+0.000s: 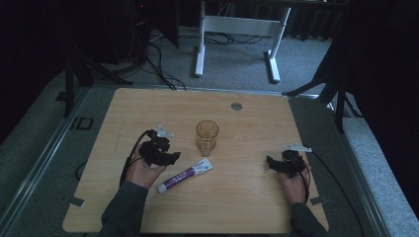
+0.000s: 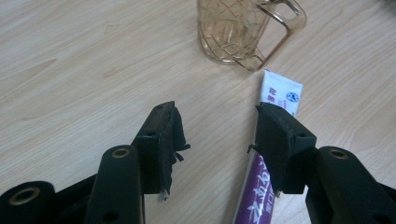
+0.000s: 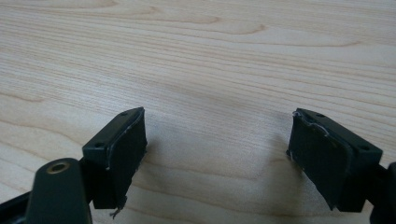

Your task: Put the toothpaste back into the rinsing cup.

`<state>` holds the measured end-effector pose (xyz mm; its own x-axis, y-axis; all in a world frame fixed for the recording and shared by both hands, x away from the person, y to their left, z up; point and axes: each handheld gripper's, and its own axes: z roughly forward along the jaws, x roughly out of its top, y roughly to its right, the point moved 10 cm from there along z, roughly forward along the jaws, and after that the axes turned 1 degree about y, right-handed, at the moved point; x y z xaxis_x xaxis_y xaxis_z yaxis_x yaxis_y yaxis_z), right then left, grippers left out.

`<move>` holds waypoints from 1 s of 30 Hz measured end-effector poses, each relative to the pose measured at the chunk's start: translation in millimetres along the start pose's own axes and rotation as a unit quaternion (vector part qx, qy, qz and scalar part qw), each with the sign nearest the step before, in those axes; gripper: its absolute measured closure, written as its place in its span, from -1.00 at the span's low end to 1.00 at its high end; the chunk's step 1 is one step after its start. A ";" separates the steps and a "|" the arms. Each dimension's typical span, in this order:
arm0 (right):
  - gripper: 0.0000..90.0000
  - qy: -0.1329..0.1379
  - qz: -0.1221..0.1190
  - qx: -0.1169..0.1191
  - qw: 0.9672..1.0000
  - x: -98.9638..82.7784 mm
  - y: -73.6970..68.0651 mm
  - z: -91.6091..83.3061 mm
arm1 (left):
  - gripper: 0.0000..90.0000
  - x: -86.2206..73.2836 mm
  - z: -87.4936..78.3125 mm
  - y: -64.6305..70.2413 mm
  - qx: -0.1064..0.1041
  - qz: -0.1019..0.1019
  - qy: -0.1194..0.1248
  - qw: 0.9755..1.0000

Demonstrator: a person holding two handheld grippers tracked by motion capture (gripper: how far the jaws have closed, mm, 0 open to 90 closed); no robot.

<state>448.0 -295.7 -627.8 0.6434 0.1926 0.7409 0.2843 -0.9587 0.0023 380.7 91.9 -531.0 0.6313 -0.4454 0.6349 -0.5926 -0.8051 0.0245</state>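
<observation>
Wooden surface [image 1: 247, 197]. Amber glass mug [image 1: 207, 138] upright mid-surface. Toothpaste tube [image 1: 186, 175] flat just toward the near edge from the mug. Left gripper [image 2: 217, 135] jaws apart, nothing clamped, beside the tube. Right gripper [image 3: 217, 154] jaws wide apart, near right edge.

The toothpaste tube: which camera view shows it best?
The high view shows the whole toothpaste tube lying flat on the table, in front of the cup. The left gripper view shows it close but partly hidden behind one jaw. The right gripper view shows bare table.
</observation>
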 end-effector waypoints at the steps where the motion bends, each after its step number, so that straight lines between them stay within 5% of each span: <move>1: -0.58 0.000 0.000 0.000 1.000 0.0 0.0 0.0 | 0.08 0.3 0.4 1.6 -0.001 0.001 -0.002 1.000; 30: -0.58 0.000 0.000 0.000 1.000 0.0 0.0 0.0 | 0.11 -3.7 13.0 21.3 -0.018 0.028 -0.054 0.998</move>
<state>448.0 -295.7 -627.8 0.6436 0.1924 0.7408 0.2840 -0.9588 0.0023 372.2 71.3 -542.9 0.6455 -0.5306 0.5494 -0.6447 -0.7642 0.0194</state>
